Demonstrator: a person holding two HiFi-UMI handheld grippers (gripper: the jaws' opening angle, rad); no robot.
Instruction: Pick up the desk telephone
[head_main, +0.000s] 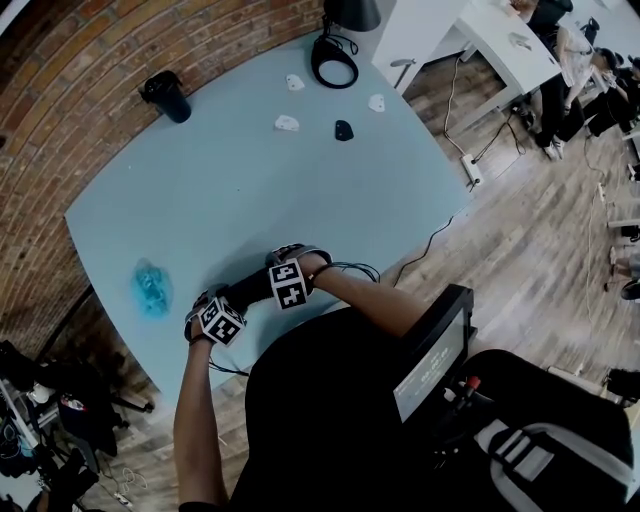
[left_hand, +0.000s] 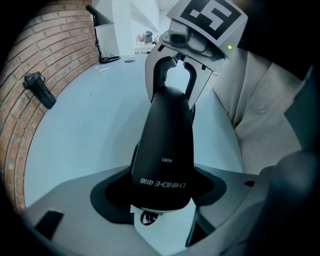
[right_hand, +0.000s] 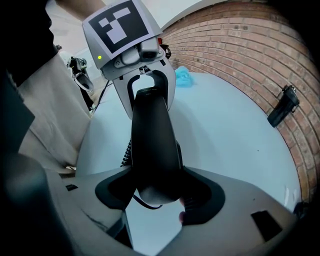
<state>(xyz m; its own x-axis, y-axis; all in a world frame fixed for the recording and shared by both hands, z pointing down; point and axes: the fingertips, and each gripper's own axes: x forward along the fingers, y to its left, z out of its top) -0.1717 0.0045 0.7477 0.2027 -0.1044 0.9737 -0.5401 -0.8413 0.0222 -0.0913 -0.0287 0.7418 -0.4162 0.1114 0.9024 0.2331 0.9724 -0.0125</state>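
The black telephone handset lies lengthwise between my two grippers near the front edge of the pale blue table. My left gripper is shut on one end of the handset, its dark pads against both sides. The right gripper is shut on the other end of the handset. Each gripper view shows the other gripper at the far end, the right one and the left one. A coiled cord hangs under the handset. The phone's base is hidden.
A crumpled blue thing lies at the table's left. At the back are a black cylinder, a lamp base and small white and black items. A brick wall runs behind. A cable drops off the right edge.
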